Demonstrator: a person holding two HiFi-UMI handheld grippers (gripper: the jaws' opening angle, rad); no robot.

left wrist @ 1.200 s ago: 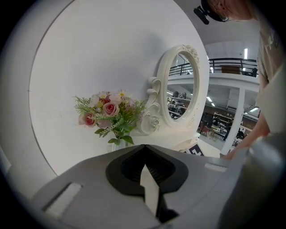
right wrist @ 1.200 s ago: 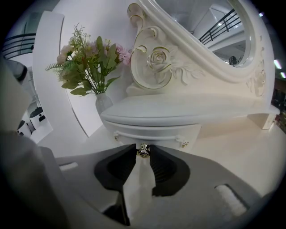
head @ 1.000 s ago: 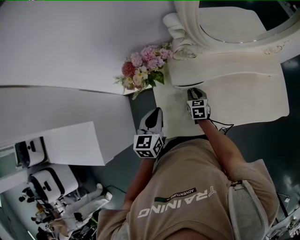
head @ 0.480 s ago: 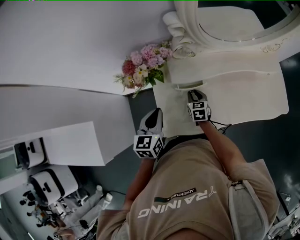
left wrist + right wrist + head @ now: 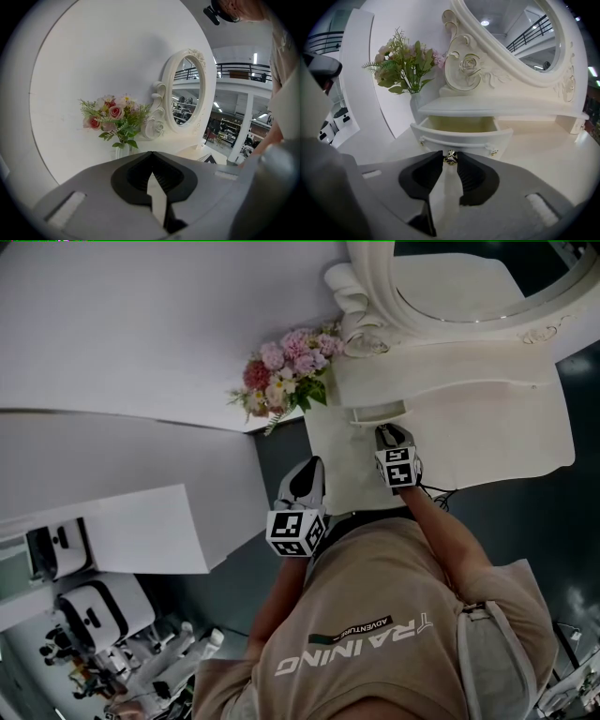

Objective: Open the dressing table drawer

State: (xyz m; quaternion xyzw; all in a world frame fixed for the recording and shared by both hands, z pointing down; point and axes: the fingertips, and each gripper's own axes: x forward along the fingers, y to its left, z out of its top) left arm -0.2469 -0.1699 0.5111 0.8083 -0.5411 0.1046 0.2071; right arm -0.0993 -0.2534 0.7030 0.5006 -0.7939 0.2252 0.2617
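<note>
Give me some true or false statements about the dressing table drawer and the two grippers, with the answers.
1. The drawer stands partly open. True.
2. The right gripper is shut on the drawer's knob. True.
3. The left gripper holds a cloth. False: its jaws are together on nothing.
4. The drawer is crammed with items. False: the part of its inside that shows is bare.
</note>
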